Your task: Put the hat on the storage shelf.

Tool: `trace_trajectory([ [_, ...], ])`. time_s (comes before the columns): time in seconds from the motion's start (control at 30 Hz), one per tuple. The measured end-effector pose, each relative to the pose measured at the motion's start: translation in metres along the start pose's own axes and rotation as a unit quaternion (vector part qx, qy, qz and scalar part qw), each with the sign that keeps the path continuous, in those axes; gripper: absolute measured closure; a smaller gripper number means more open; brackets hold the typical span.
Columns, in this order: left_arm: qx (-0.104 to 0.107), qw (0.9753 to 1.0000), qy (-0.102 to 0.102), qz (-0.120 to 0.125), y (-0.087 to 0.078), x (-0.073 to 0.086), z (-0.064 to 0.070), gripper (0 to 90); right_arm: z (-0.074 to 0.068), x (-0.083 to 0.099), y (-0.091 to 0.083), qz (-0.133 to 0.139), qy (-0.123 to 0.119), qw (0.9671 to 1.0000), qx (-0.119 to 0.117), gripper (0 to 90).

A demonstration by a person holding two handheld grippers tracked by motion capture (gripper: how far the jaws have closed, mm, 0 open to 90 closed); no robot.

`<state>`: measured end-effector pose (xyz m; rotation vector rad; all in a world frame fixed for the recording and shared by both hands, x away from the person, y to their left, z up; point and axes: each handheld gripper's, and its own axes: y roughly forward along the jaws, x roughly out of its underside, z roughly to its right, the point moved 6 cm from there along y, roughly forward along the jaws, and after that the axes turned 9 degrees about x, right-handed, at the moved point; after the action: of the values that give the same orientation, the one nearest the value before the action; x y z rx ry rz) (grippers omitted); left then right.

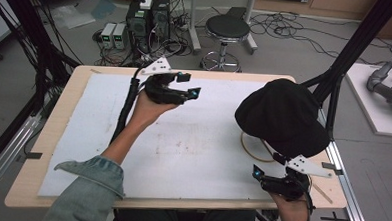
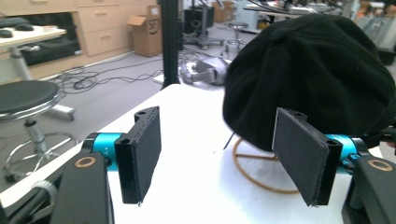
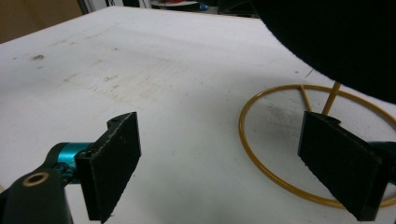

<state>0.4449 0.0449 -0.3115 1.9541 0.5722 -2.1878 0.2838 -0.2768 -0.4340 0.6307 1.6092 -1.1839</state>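
Black stool [image 1: 228, 28]; floor cables [image 1: 287, 27]; boxes [image 1: 113, 35]

Black hat [image 1: 282, 117] covers the upper part of the gold wire stand [image 1: 252, 149] near the table's [image 1: 53, 134] right edge; how the hat sits on it is hidden. In the right gripper view the hat [image 3: 336, 37] is cut off by the top edge, and the stand's ring [image 3: 261, 154] passes behind the right jaw.

Under the matt, fuzzy black cloth hat [image 1: 281, 116] stands a glossy golden metal wire stand [image 3: 261, 154], on a white, slightly rough, stained surface [image 1: 182, 140] edged in pale wood.
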Motion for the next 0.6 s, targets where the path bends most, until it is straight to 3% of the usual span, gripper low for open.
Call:
trace_trajectory([
  [0.27,-0.046,0.9989,-0.013,0.001,-0.053,0.028,-0.013,32.6,0.0,0.0,0.002,-0.003,-0.001,1.0,0.002,13.0],
  [0.6,-0.093,0.9956,-0.009,-0.01,-0.113,0.065,-0.009,30.7,-0.002,0.0,0.003,-0.005,-0.006,1.0,0.003,13.0],
])
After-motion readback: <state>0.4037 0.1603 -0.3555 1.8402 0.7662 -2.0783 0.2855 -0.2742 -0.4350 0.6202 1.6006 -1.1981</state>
